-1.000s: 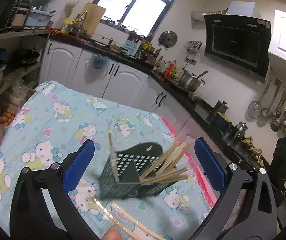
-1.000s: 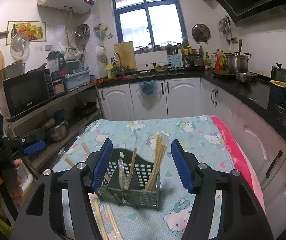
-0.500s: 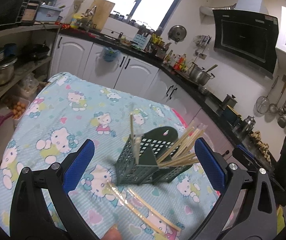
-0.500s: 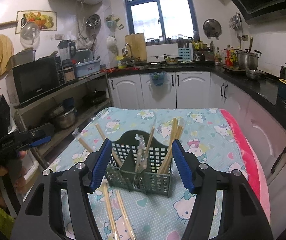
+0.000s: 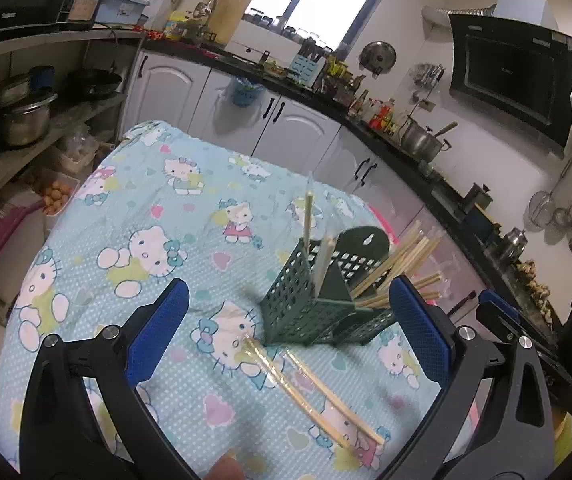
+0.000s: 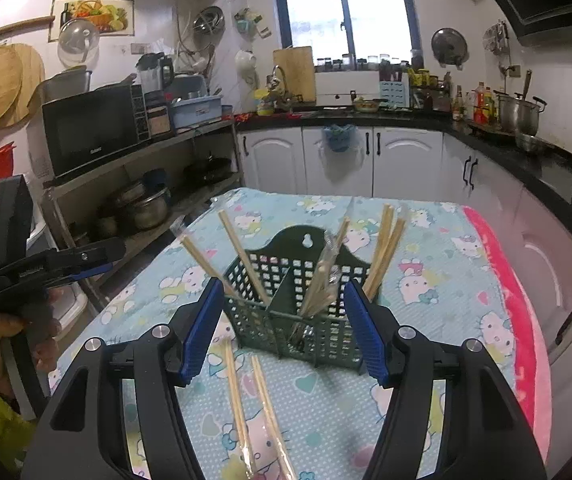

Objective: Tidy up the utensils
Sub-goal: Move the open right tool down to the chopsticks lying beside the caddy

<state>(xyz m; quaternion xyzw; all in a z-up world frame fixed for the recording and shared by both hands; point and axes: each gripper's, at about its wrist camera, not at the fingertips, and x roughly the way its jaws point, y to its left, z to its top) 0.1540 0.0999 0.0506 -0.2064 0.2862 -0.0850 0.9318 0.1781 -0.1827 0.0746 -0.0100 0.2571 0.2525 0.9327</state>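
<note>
Right gripper (image 6: pixel 283 328) spread wide, cartoon-cat tablecloth (image 6: pixel 438 240) (blue), kitchen counters (image 6: pixel 366 118)

A: What do we see standing on the tabletop (image 6: pixel 438 240)?

B: We see a dark green perforated utensil holder (image 6: pixel 300 300), upright, with an arched back panel and a divider that splits it into compartments.

A: And its contents?

B: We count wooden chopsticks (image 6: pixel 384 248) leaning outward from the right compartment, others tilted to the left, and wrapped ones near the divider.

A: Is anything outside the holder?

B: We note two chopsticks in clear wrap (image 5: pixel 310 392) lying flat on the cloth just in front of the holder (image 5: pixel 318 300), side by side.
</note>
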